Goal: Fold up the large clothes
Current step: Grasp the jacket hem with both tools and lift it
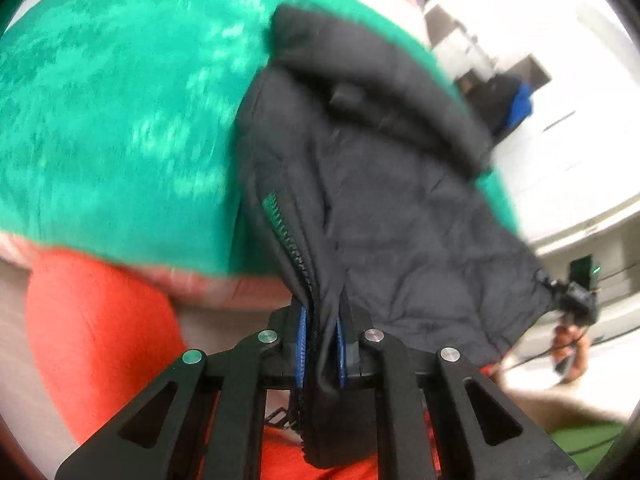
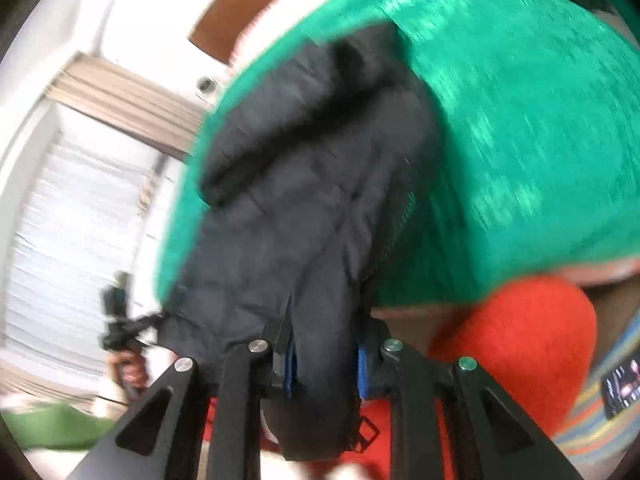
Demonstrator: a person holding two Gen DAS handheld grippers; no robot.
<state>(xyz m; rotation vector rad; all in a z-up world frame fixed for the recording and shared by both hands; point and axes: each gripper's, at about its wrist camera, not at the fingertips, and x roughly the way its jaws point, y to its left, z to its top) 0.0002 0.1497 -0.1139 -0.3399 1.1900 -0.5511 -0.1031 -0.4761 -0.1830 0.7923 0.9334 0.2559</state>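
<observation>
Both grippers clamped on the dark puffer jacket: left gripper pinches the zipper edge, right gripper closed on a bunched hem fold. Jacket stretches ahead of each gripper, far end lying on the green blanket. Judged light, soft and puffy with a slick shell, so it may slip; seams or zipper edge look like the firmest holds. Orange cushion sits below the grippers. Open green surface ahead for laying flat. Frames blurred.
</observation>
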